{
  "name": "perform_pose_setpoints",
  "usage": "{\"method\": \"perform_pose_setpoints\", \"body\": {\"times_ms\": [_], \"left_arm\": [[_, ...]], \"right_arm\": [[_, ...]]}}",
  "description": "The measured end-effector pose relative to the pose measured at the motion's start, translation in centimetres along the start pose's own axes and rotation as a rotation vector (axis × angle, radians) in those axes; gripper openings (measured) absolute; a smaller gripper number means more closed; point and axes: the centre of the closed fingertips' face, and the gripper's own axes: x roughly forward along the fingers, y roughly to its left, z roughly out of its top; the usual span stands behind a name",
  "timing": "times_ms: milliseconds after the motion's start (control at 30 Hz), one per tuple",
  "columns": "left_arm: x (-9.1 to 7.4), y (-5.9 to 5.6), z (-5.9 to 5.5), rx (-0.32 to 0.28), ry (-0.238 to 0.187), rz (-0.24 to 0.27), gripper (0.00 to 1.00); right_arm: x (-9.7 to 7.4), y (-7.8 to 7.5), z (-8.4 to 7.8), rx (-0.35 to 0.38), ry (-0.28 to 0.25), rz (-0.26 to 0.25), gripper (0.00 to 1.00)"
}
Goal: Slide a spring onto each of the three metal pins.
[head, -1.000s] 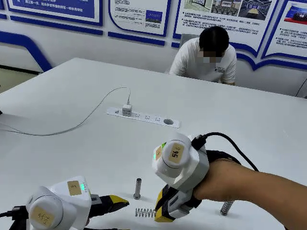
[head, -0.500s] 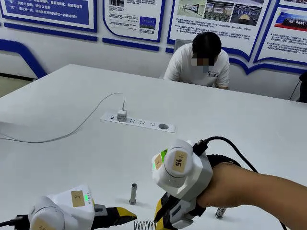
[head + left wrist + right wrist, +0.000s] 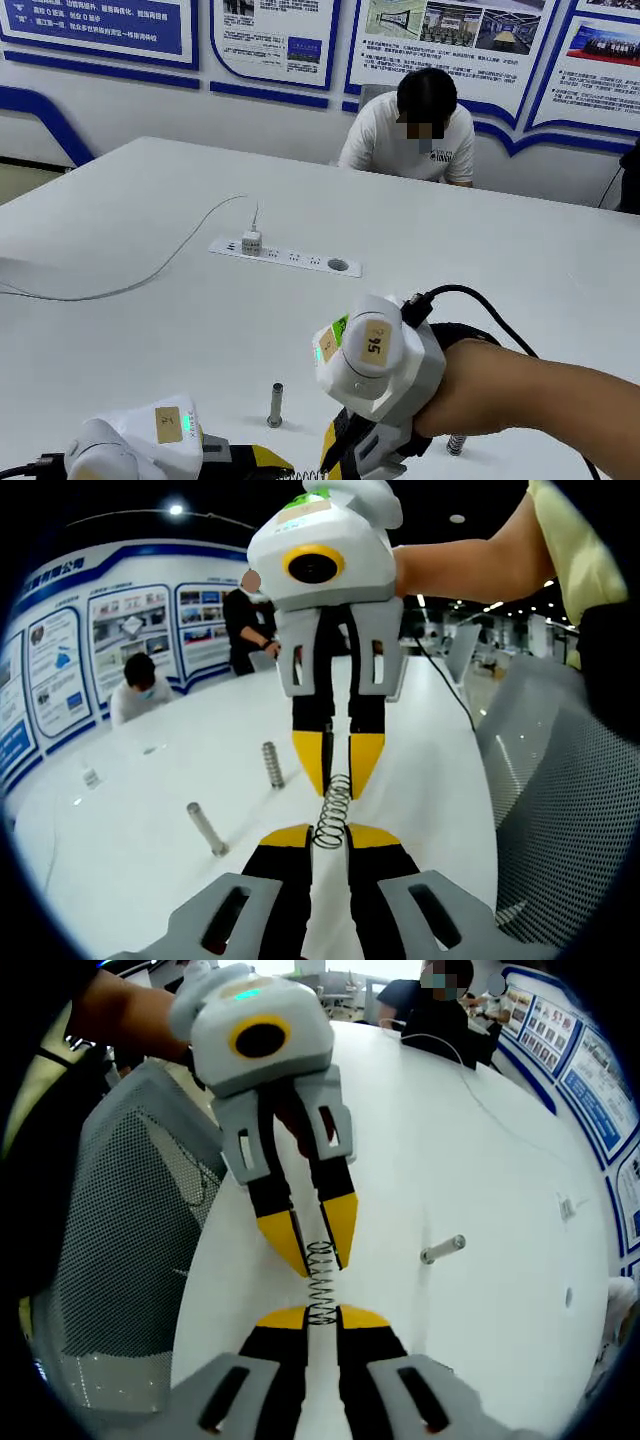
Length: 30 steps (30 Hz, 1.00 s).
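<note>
left gripper (image 3: 330, 838) and right gripper (image 3: 320, 1320) each pinched one end of coiled steel spring (image 3: 332, 808), probably regripping; bare grey metal pin (image 3: 207, 828) stood near fingertips.

Bright, even overhead light fills the head view, leaving the white table (image 3: 120, 330) rather flat in contrast; the upright pin (image 3: 275, 404) casts only a faint, soft shadow at its foot, and the whole frame is mildly soft. In the left gripper view a ceiling lamp (image 3: 176, 508) glares at upper left against a dark ceiling, and the wall posters (image 3: 60, 670) bow along the left edge. In the right gripper view the tabletop washes out to white at top centre and the edges curve strongly, while the spring (image 3: 320, 1285) at centre looks sharp
</note>
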Motion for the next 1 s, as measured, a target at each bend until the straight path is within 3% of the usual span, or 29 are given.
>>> {"method": "perform_pose_setpoints", "body": {"times_ms": [333,533,867,1000], "left_arm": [[0.0,0.1,-0.1,0.004,0.002,0.003,0.12],[0.1,0.0,0.0,0.008,0.002,0.001,0.12],[0.3,-0.3,0.6,0.011,-0.011,-0.007,0.11],[0.3,-0.3,0.7,0.011,-0.014,-0.004,0.11]], "right_arm": [[-1.4,0.0,1.2,-0.029,-0.013,-0.022,0.12],[-2.3,0.2,2.8,-0.057,-0.039,-0.037,0.12],[-2.6,0.6,5.0,-0.100,-0.062,-0.044,0.12],[-2.6,0.6,5.1,-0.109,-0.058,-0.046,0.12]]}}
